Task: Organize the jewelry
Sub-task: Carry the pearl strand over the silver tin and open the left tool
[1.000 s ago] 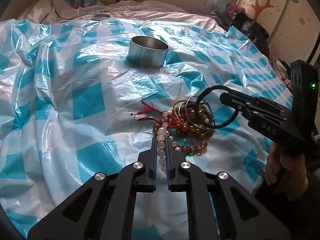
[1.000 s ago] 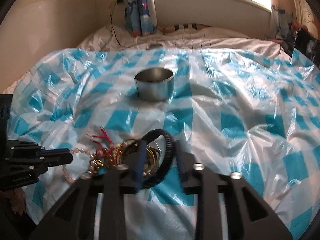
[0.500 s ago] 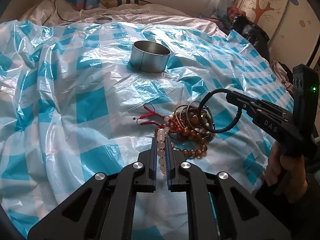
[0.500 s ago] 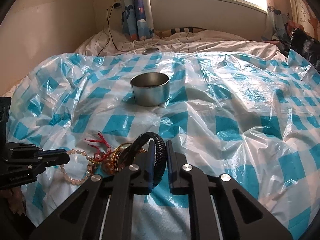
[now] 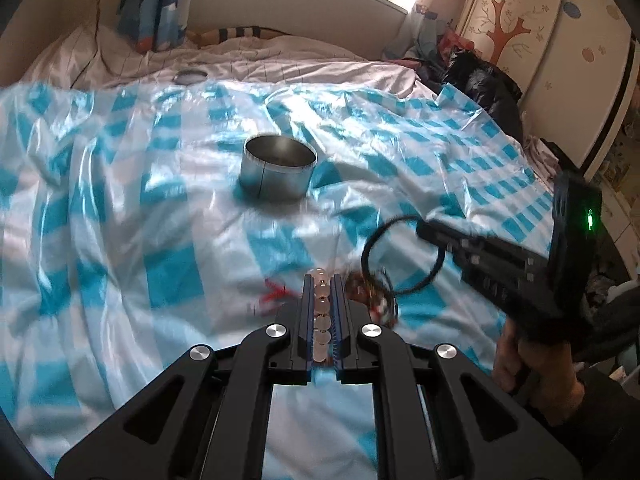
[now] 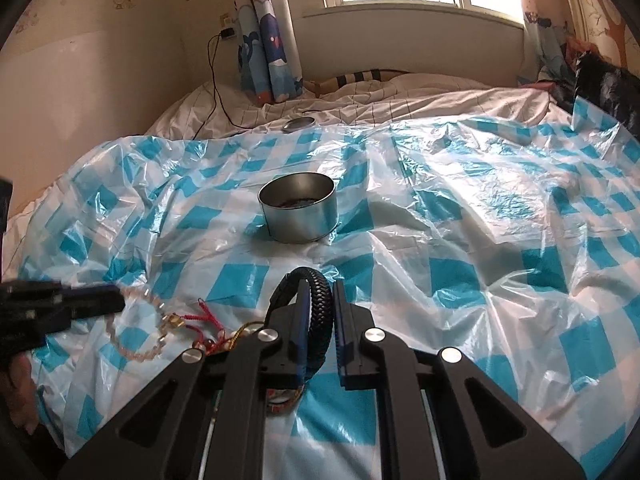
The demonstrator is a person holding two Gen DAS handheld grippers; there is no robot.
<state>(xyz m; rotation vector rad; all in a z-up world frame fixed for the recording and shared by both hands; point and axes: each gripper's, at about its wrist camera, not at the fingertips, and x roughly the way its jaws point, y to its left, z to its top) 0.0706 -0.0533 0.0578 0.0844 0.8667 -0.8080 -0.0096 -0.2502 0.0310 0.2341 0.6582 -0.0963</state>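
Observation:
My left gripper point(image 5: 322, 279) is shut on a pale bead bracelet point(image 5: 322, 292), whose beads sit in a row between the pads. In the right wrist view that bracelet point(image 6: 136, 346) hangs in a loop from the left gripper point(image 6: 118, 300) above the sheet. My right gripper point(image 6: 320, 286) is shut on a black braided bracelet point(image 6: 317, 276). From the left wrist view the black bracelet point(image 5: 376, 240) hangs as a ring from the right gripper point(image 5: 422, 230). A round metal tin point(image 5: 279, 168) stands open further back. The remaining jewelry pile point(image 5: 370, 294) with a red cord point(image 6: 208, 316) lies below both grippers.
A blue-and-white checked plastic sheet point(image 6: 460, 240) covers the bed. A round metal lid point(image 6: 298, 123) lies on the bedding behind it. A black bag point(image 5: 480, 80) and a wardrobe point(image 5: 560, 60) stand at the right. A person's hand point(image 5: 516, 360) holds the right gripper.
The right gripper's jaws closed on the black bracelet and lifted it. The left gripper rose, pulling the bead bracelet up off the pile.

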